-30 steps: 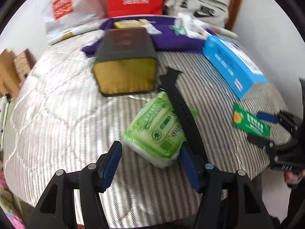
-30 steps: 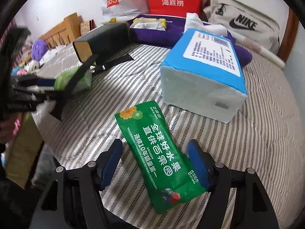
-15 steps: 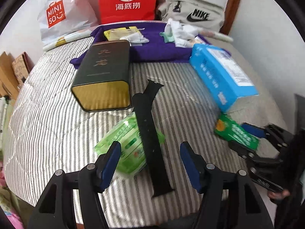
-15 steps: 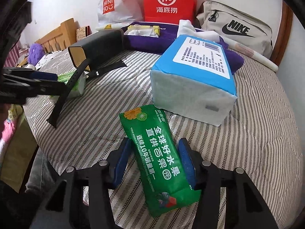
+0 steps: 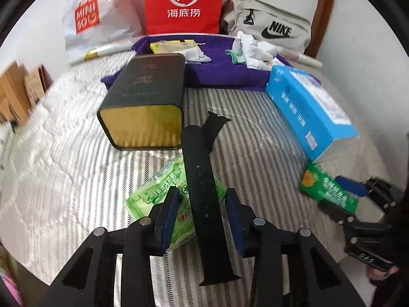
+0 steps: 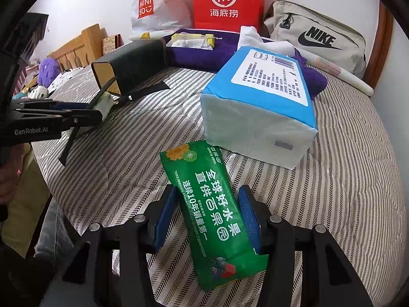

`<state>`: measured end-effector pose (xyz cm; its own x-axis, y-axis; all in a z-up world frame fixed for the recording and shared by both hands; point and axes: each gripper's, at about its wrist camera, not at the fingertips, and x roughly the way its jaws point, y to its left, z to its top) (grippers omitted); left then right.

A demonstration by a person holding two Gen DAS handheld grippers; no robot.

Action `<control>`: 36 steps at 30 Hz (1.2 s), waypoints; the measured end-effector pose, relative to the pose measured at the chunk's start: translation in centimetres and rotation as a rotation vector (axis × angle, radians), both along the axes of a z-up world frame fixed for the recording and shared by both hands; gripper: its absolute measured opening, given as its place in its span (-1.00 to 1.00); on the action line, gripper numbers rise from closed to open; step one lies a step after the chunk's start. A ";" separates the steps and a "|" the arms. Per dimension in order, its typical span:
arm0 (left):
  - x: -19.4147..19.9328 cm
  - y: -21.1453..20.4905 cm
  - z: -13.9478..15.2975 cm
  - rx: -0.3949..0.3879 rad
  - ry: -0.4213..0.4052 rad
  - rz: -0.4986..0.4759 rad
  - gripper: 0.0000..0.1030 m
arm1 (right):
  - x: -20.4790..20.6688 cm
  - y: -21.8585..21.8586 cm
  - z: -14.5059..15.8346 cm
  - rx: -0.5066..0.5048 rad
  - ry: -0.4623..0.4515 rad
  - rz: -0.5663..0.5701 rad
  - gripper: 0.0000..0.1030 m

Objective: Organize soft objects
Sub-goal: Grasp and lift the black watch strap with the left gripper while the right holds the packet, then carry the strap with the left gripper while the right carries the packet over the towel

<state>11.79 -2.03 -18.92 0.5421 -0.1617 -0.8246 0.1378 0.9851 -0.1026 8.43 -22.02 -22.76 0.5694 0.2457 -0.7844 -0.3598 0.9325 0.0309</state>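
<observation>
My left gripper (image 5: 202, 209) straddles a black strap (image 5: 202, 194) that lies over a light green tissue pack (image 5: 163, 194) on the striped bed. Its jaws are narrowed but still apart from the strap. My right gripper (image 6: 208, 217) has its jaws against both sides of a dark green snack packet (image 6: 212, 204), which also shows in the left wrist view (image 5: 329, 189). A purple cloth (image 5: 217, 69) at the back carries white socks (image 5: 255, 48) and small packets.
A dark tin box (image 5: 145, 102) lies behind the strap. A blue tissue package (image 6: 263, 99) sits beyond the green packet. A red paper bag (image 5: 182, 2), a white plastic bag (image 5: 94, 20) and a beige Nike bag (image 6: 319, 38) line the wall.
My left gripper pulled back, centred on the black strap and narrowed its jaws. My right gripper closed in on the dark green packet.
</observation>
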 end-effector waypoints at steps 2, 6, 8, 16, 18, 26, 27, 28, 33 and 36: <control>0.0 0.7 0.0 -0.094 0.023 -0.003 -0.30 | 0.1 0.0 0.0 0.003 0.001 -0.001 -0.02; -0.1 1.0 -0.3 -0.144 0.027 -0.006 -0.46 | 0.1 0.0 0.1 0.009 0.005 -0.010 -0.03; -0.1 0.8 -0.4 -0.126 0.020 -0.008 -0.47 | 0.1 0.1 0.0 -0.002 0.002 -0.010 -0.04; 0.7 -1.5 -0.3 0.038 -0.012 -0.026 -0.44 | 0.2 0.2 0.1 -0.008 0.005 -0.012 -0.04; 0.6 -1.8 -0.2 0.065 -0.018 -0.030 -0.47 | 0.2 0.2 0.1 -0.009 0.005 -0.011 -0.04; 0.1 -1.7 0.7 -0.067 -0.020 -0.086 -0.63 | 0.2 -0.2 0.1 0.010 0.015 -0.022 -0.13; 0.1 -1.7 0.7 -0.084 -0.016 -0.088 -0.63 | 0.2 -0.3 0.2 0.014 0.017 -0.026 -0.16; 0.1 -1.8 0.6 -0.086 -0.012 -0.087 -0.63 | 0.3 -0.5 0.2 0.022 0.021 -0.031 -0.18; 0.1 -1.4 0.7 -0.117 -0.005 -0.083 -0.63 | 0.2 -0.8 0.4 0.042 0.026 -0.044 -0.40; -0.2 -1.3 1.2 -0.122 -0.013 -0.086 -0.63 | 0.1 -1.0 0.6 0.062 0.035 -0.047 -0.52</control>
